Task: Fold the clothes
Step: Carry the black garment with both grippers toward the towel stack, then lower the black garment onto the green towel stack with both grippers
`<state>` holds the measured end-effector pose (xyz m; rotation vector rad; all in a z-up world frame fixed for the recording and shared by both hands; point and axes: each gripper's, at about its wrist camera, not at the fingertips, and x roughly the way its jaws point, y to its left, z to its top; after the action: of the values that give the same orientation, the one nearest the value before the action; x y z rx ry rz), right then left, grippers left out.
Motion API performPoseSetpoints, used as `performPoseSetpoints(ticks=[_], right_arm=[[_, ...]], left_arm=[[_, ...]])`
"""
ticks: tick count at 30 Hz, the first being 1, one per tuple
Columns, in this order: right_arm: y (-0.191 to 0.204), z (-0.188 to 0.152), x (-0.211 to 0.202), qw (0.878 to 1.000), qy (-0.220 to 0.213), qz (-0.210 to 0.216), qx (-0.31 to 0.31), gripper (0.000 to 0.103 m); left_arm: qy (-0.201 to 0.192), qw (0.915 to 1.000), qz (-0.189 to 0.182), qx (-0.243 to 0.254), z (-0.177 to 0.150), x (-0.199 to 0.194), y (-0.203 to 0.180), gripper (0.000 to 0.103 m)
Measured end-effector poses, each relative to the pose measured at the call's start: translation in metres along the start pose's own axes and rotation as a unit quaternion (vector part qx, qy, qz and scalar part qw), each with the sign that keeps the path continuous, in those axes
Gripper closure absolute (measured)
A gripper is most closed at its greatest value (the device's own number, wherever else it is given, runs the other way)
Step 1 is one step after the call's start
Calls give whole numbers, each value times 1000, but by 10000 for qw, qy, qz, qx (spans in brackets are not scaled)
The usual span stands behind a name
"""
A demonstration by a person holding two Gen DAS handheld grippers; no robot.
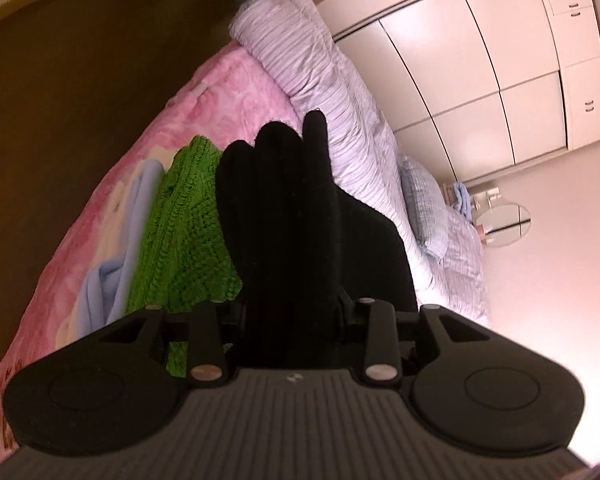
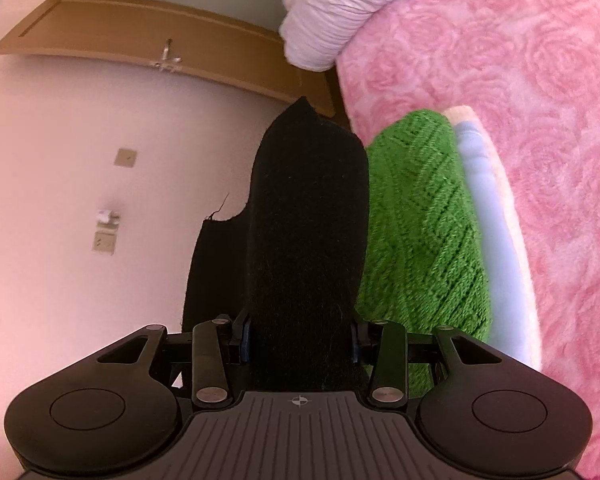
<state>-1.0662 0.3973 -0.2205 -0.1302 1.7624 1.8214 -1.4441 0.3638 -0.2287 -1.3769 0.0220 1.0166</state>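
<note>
A black garment [image 1: 284, 216] fills the middle of the left wrist view and hides the fingers of my left gripper [image 1: 292, 308], which is shut on it. In the right wrist view the same black garment [image 2: 308, 220] is bunched between the jaws of my right gripper [image 2: 300, 340], also shut on it; the fingers are hidden. Both hold it lifted above the bed. A green knit sweater [image 1: 188, 232] [image 2: 420, 232] lies on the pink blanket beside it, with a light blue garment [image 1: 116, 264] [image 2: 484, 208] next to that.
The pink rose-pattern blanket [image 1: 100, 200] [image 2: 540, 100] covers the bed. A rolled lilac quilt [image 1: 320, 80] [image 2: 340, 8] lies along it, with a pillow [image 1: 424, 204]. A white wardrobe [image 1: 480, 80] and a round mirror [image 1: 504, 220] stand beyond. A wooden door [image 2: 160, 40] shows.
</note>
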Motion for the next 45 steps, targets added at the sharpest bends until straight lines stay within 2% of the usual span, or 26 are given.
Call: performPoseSetpoints(ticks=[9, 15, 20, 22, 26, 30, 32, 34, 36, 38, 40, 42, 45], right_arm=[[-19, 22, 24, 9993, -274, -244, 52, 62], [-38, 34, 43, 9989, -140, -426, 113, 61], [-40, 35, 37, 9993, -54, -377, 59, 61], [-40, 36, 38, 9991, -29, -415, 1, 60], [-55, 33, 51, 9957, -25, -895, 219, 52], [-34, 30, 43, 9920, -168, -1250, 0, 47], [-19, 29, 33, 9872, -322, -1526, -329, 47], [0, 23, 20, 9771, -623, -1878, -787, 47], [22, 11, 5, 9586, -1011, -2274, -1383, 47], [42, -5, -4, 9380, -1170, -2527, -2062, 47], [60, -26, -2, 9129, -1082, -2787, -2777, 47], [71, -47, 7, 8969, -826, -2859, -3271, 50], [71, -71, 26, 8847, -615, -2960, -3549, 57]], left_arm=[[260, 9994, -203, 55, 30, 49, 27, 72], [364, 9990, -241, -66, 32, 68, 49, 72], [345, 9985, -415, -84, 29, 69, 51, 71], [379, 9985, -334, -198, 26, 76, 63, 70], [480, 9985, -146, -222, 23, 81, 75, 65], [305, 9974, 369, 546, 27, 60, 46, 65], [142, 9915, 714, 1078, 26, 46, 27, 66], [-21, 9814, 1056, 1606, 25, 32, 8, 73], [-183, 9670, 1394, 2126, 24, 17, -12, 78], [-293, 9490, 1664, 2662, 21, 7, -32, 84], [-82, 9343, 1628, 3169, 8, 12, -51, 87], [121, 9236, 1613, 3476, -7, 24, -61, 88], [289, 9067, 1877, 3767, -29, 45, -64, 88]])
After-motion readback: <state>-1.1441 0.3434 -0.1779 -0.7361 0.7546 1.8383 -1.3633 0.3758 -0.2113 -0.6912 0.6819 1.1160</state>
